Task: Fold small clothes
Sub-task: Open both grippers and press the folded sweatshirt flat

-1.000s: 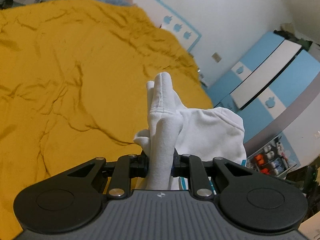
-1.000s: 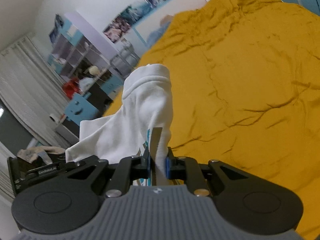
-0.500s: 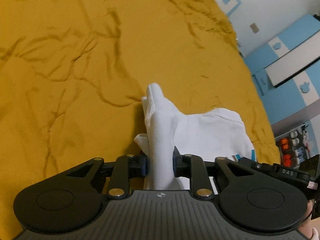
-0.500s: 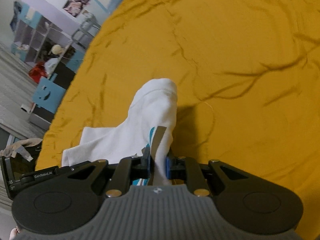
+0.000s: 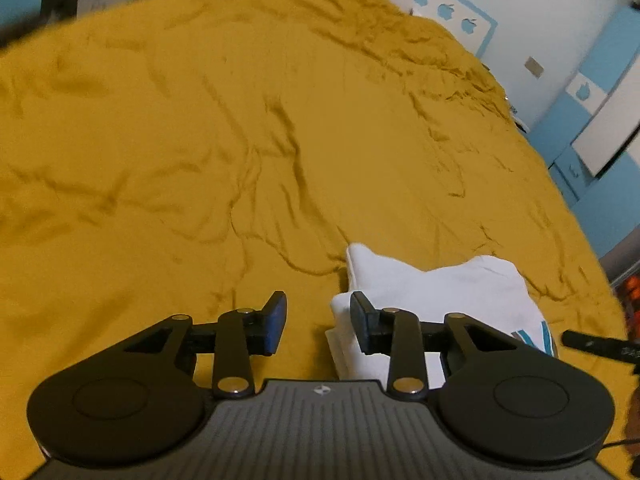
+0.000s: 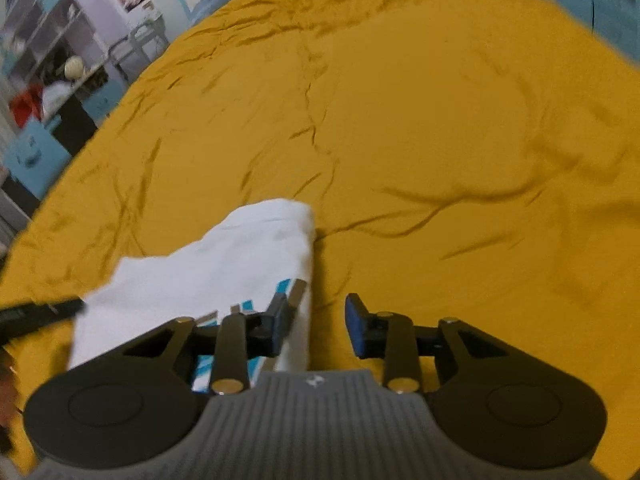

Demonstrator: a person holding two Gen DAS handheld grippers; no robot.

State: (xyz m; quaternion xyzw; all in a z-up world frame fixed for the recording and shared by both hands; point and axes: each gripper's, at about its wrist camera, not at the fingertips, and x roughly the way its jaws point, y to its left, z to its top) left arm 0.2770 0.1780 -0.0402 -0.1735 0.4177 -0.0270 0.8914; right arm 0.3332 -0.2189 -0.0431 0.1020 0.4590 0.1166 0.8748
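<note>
A small white garment (image 5: pixel 440 292) with a teal print lies folded on the mustard-yellow bedspread (image 5: pixel 200 140). In the left wrist view my left gripper (image 5: pixel 318 322) has its jaws opening; the garment's left edge lies by the right pad, and no cloth is pinched between the pads. In the right wrist view the same white garment (image 6: pixel 208 268) lies at lower left. My right gripper (image 6: pixel 316 324) is also opening, with the garment's right edge beside its left pad and only bedspread (image 6: pixel 440 140) in the gap.
The other gripper's black tip (image 5: pixel 592 344) pokes in at the right of the left wrist view. Blue and white cabinets (image 5: pixel 592 120) stand past the bed's far right. Shelves and a desk (image 6: pixel 48 80) stand off the bed's left side.
Both grippers came down toward the bed with the garment pinched, then opened and let it go. The garment now lies flat on the bedspread instead of hanging from the jaws.
</note>
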